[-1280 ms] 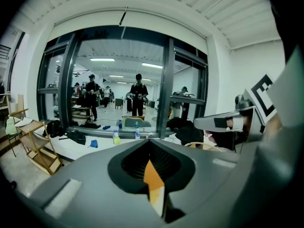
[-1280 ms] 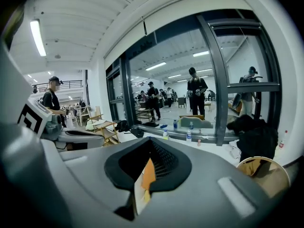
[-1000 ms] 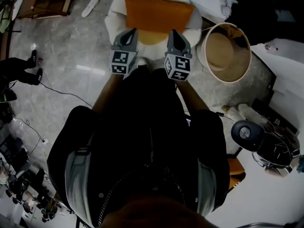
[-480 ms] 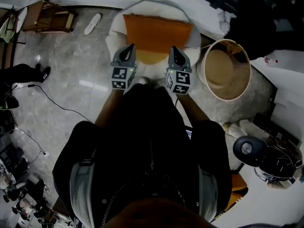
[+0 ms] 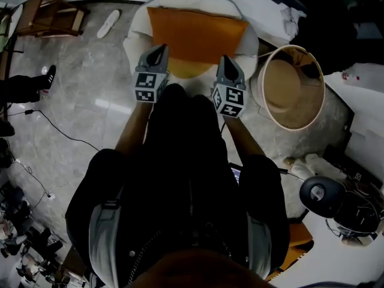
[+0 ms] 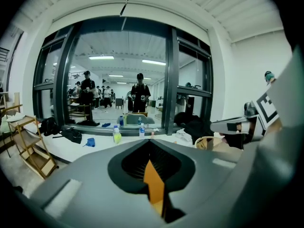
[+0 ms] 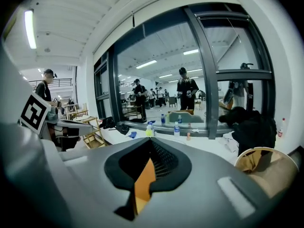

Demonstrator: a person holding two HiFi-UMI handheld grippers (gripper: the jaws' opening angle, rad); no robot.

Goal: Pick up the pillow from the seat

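Partly masked at its near corners by left gripper and right gripper, both claws closed, flat rectangular orange fabric pillow lying on round white padded seat, only orange slivers visible past each claw.

Orange pillow on white seat — left gripper, right gripper at near edge.

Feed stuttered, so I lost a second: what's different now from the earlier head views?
Both the left gripper and the right gripper have sunk toward the near edge of the orange pillow and stand a little wider apart. Nothing was gripped or released: both pairs of jaws are shut and empty. The pillow lies as before on the white seat, the basket beside it.
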